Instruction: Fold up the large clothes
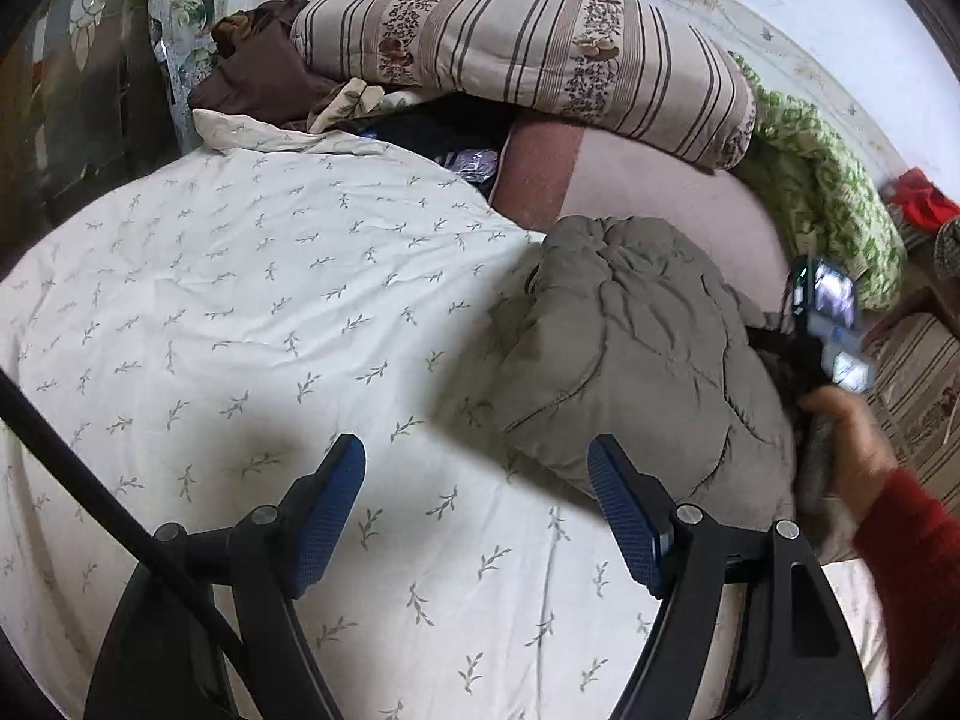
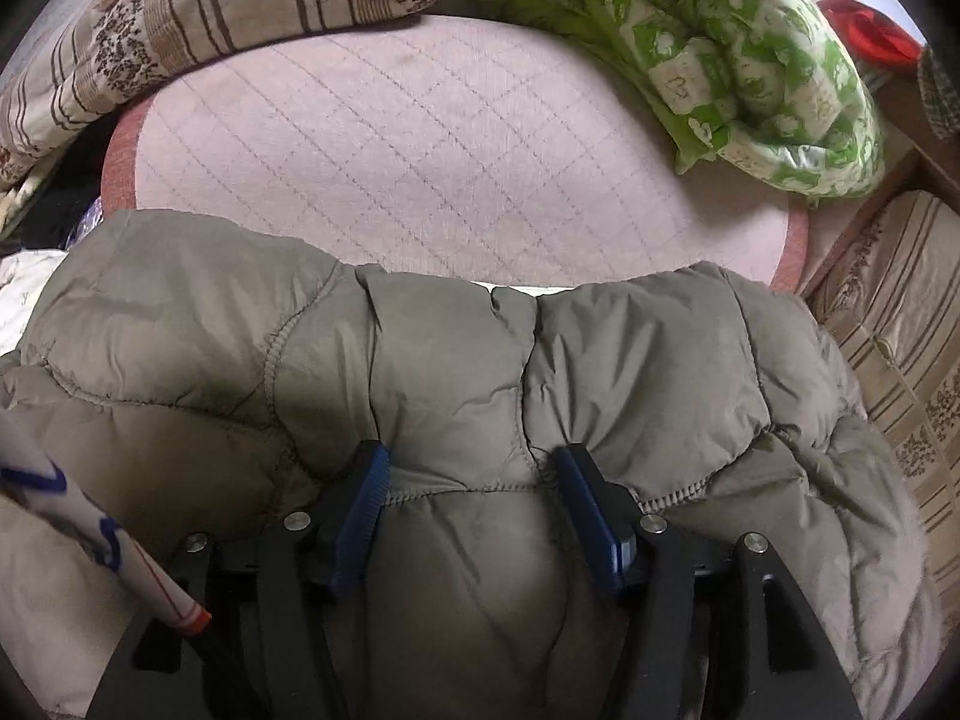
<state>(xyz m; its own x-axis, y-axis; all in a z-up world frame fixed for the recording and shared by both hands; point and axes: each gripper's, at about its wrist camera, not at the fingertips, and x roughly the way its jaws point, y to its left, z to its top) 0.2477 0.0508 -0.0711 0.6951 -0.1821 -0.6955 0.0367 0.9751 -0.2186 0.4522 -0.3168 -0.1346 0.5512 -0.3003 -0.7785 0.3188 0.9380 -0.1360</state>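
A grey-olive puffy quilted jacket (image 1: pixel 636 348) lies bunched on the bed, right of centre in the left wrist view. My left gripper (image 1: pixel 477 459) is open and empty, hovering over the white leaf-print duvet (image 1: pixel 240 300) just left of the jacket. In the right wrist view the jacket (image 2: pixel 456 354) fills the lower half. My right gripper (image 2: pixel 471 471) has its blue pads pressed into a thick fold of the jacket, which bulges between them. The right gripper's body and the hand holding it show in the left wrist view (image 1: pixel 831 330).
A striped floral pillow (image 1: pixel 522 54) lies at the back. A green patterned quilt (image 2: pixel 750 54) is bunched at the right. A pink quilted mat (image 2: pixel 432 144) lies beyond the jacket. Brown clothes (image 1: pixel 258 78) sit at the back left. A red item (image 2: pixel 870 30) is at far right.
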